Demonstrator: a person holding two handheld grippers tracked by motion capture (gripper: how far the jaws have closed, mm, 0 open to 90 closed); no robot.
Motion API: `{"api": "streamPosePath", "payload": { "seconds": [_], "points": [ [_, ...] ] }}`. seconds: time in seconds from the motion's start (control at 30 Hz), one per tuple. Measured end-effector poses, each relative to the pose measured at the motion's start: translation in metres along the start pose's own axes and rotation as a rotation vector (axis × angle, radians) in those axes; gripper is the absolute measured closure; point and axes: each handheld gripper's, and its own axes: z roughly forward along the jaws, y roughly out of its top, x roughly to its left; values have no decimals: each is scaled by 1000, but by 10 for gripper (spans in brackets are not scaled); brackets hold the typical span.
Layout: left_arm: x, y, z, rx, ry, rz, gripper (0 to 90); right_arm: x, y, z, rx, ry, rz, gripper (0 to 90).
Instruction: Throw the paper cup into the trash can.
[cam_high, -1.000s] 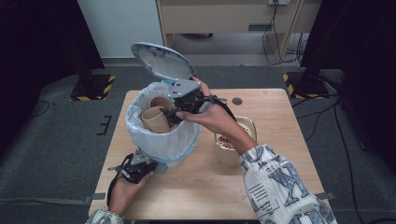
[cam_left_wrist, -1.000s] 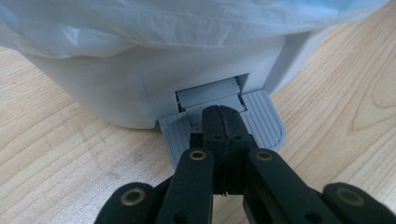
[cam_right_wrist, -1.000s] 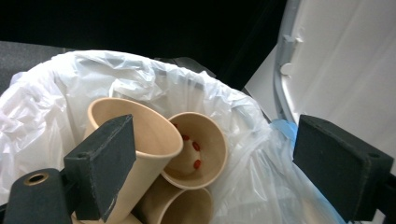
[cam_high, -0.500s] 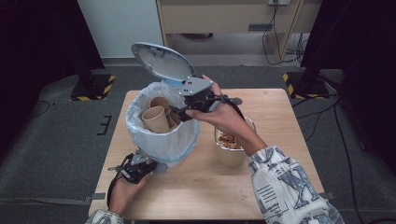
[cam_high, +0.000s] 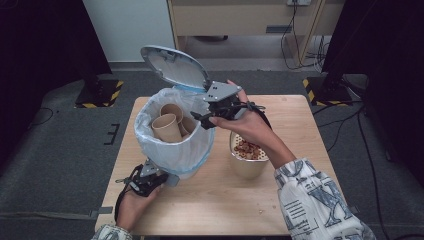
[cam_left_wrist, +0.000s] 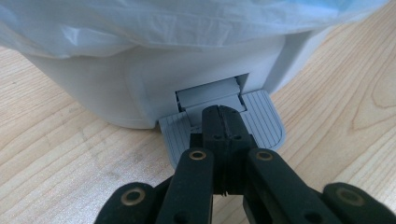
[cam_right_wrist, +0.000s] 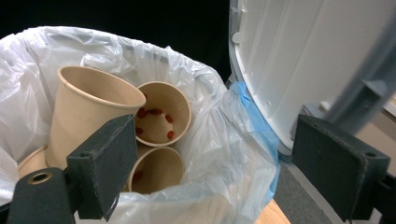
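Paper cups (cam_high: 167, 127): light, thin-walled, easily crushed; they lie in my lined bin (cam_high: 172, 150).
Next cup (cam_high: 246, 161): holds snacks; grip its rim gently.
Right gripper (cam_high: 204, 119): spread, empty, over the bin.
Left gripper (cam_left_wrist: 223, 122): pressed together, holding down the pedal (cam_left_wrist: 261, 119).

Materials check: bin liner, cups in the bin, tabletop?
Bin liner: thin translucent plastic film, crinkled and glossy. Cups: likely paper, matte tan with rolled rims. Tabletop: wood or wood-look laminate, pale with visible grain; which one is unclear.
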Motion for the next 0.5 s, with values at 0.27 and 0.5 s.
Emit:
{"api": "streamPosePath", "payload": {
  "seconds": [0.27,0.5],
  "points": [
    [0,0,0,0,0,0,900,-7,-7,-8,1,-18,15,144],
    [0,0,0,0,-1,0,900,-14,-16,-14,10,-33,30,144]
  ]
}}
